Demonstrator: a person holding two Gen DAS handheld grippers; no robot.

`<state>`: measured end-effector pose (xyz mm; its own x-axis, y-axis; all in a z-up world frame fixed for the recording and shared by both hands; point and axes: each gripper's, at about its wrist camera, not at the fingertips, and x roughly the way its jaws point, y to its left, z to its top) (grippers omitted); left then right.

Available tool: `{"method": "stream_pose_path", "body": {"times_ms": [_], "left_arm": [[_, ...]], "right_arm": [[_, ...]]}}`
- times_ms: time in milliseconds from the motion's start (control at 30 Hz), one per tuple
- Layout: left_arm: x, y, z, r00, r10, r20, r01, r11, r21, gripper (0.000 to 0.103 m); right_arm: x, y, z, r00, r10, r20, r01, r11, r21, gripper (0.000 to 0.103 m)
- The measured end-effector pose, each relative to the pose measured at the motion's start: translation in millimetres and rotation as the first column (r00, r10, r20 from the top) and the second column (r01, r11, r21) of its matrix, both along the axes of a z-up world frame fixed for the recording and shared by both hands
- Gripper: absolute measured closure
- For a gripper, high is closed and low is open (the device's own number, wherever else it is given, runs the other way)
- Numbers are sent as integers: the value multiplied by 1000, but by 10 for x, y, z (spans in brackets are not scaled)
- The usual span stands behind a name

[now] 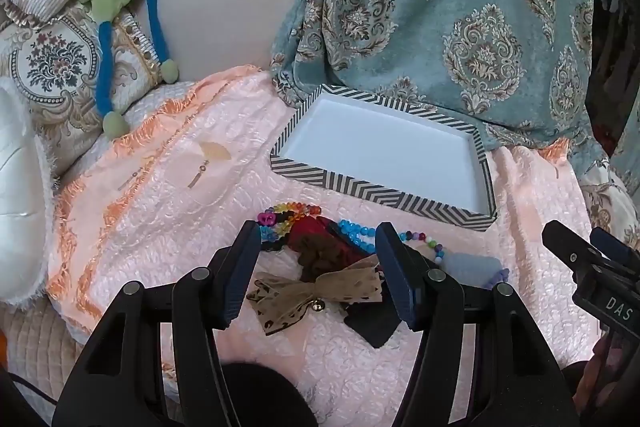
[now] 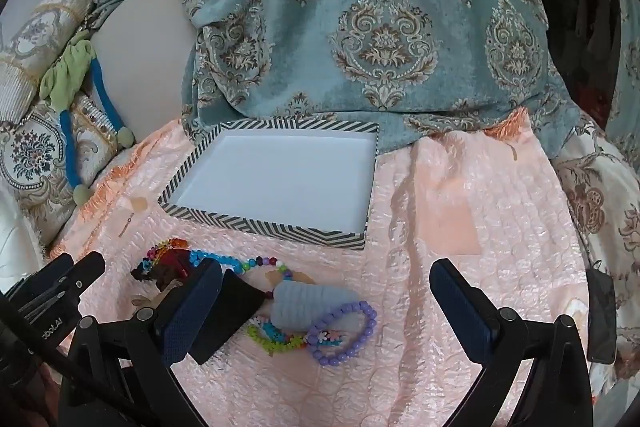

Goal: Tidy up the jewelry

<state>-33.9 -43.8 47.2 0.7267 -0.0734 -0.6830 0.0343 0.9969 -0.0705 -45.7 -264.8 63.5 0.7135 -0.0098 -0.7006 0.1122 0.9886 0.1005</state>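
Observation:
A pile of jewelry and hair pieces lies on a pink quilted cloth (image 1: 168, 211). In the left wrist view my left gripper (image 1: 318, 275) stands open above a tan ribbon bow with a small bell (image 1: 316, 291), dark scrunchies (image 1: 320, 247) and bead strings (image 1: 352, 233). Behind the pile sits a shallow white box with a striped rim (image 1: 384, 193), nothing in it. In the right wrist view my right gripper (image 2: 326, 307) is wide open over a pale blue ribbed piece (image 2: 308, 303), a purple bead bracelet (image 2: 348, 327) and a green beaded band (image 2: 268, 337). The striped box (image 2: 256, 225) lies beyond.
A teal damask cloth (image 2: 360, 27) hangs behind the box. Ornate cushions (image 1: 52, 67) and a green and blue fabric tie (image 1: 108, 27) lie at the left. A dark flat object (image 2: 600, 315) rests at the right edge of the cloth.

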Motion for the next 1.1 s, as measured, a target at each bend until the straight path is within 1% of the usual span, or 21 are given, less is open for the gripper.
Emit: {"method": "stream_pose_path", "body": {"times_ms": [167,200,533,600,767,900,1100], "left_arm": [[-4,-4,6,1000,7,3,-8,1000,10,43],[-7,-3,3,1000,10,2,-10,1000,10,43],[-37,-5,14,1000,10,5,-10,1000,17,43],[-44,-4,21,1000,12,8,-12,1000,14,43],[-66,0,57,1000,15,16,-15,1000,22,43],[-110,30,85,1000,22,22,-22,1000,20,43],[-201,35,120,999,24,28,-24,999,25,43]], "right_arm": [[-54,82,13,1000,14,-2,-15,1000,-7,0],[-4,38,15,1000,5,0,-5,1000,-6,0],[-21,37,55,1000,13,-10,-13,1000,-12,0],[-30,64,60,1000,15,-3,-16,1000,-18,0],[-62,81,81,1000,12,13,-13,1000,2,0],[-92,96,83,1000,11,13,-11,1000,-14,0],[-159,105,118,999,16,28,-16,1000,-3,0]]}}
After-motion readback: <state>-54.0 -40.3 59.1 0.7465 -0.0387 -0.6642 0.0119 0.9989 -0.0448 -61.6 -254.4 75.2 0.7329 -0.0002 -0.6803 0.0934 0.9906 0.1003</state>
